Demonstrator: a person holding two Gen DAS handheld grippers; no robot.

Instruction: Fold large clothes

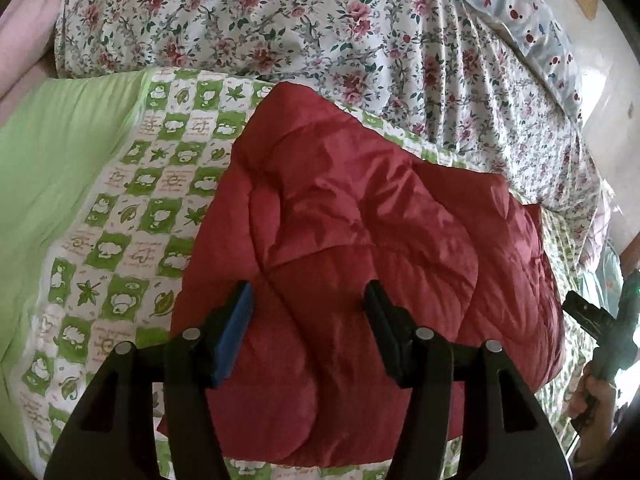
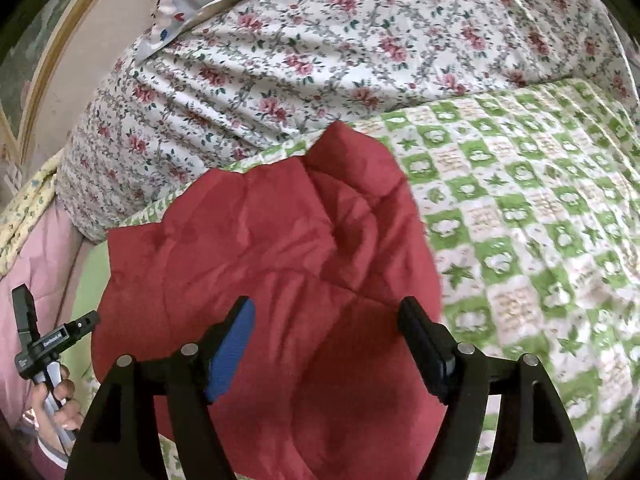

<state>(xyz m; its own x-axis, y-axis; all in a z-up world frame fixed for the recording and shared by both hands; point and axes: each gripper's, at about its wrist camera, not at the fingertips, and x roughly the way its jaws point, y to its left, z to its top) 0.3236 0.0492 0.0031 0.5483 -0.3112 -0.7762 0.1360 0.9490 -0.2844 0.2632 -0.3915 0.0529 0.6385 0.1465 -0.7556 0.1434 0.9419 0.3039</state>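
A red quilted padded garment (image 1: 352, 240) lies folded in a compact bundle on a green-and-white checked quilt (image 1: 132, 200). It also shows in the right wrist view (image 2: 272, 264). My left gripper (image 1: 310, 296) is open and empty, hovering just above the near part of the garment. My right gripper (image 2: 326, 308) is open and empty, also above the garment's near part. The right gripper's body (image 1: 596, 328) shows at the right edge of the left wrist view, and the left gripper's body (image 2: 44, 344) shows at the left edge of the right wrist view.
A bulky floral duvet (image 1: 320, 32) is piled behind the garment, also in the right wrist view (image 2: 320, 60). A light green sheet (image 1: 52, 160) lies at the left. A cartoon-print pillow (image 1: 532, 28) lies far right. The checked quilt (image 2: 540, 220) spreads to the right.
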